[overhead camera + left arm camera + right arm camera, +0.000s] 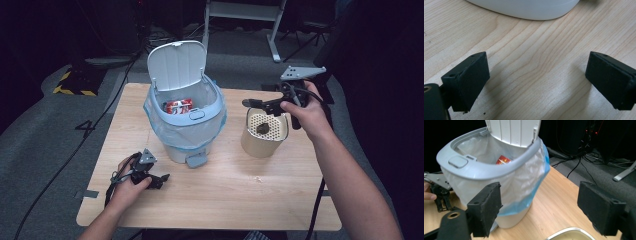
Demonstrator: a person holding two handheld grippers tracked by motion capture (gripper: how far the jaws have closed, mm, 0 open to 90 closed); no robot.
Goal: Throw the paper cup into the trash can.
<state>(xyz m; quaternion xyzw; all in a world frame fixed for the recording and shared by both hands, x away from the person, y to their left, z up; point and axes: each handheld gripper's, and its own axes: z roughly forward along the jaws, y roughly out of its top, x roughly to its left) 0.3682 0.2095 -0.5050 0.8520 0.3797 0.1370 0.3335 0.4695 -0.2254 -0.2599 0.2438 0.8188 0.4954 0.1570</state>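
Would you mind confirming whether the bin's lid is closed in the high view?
No, the lid stands raised behind the pedal bin, whose opening shows a red packet inside.

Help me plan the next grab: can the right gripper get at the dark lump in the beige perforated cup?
Probably yes. The right gripper hovers open at the beige cup, whose mouth is uncovered, with the dark lump exposed on its perforated insert. Nothing lies between them.

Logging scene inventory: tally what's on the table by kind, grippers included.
Lidded bins: 1, trash bin, lid up
Perforated containers: 1, beige container
Grippers: 2, left gripper, right gripper
Total: 4
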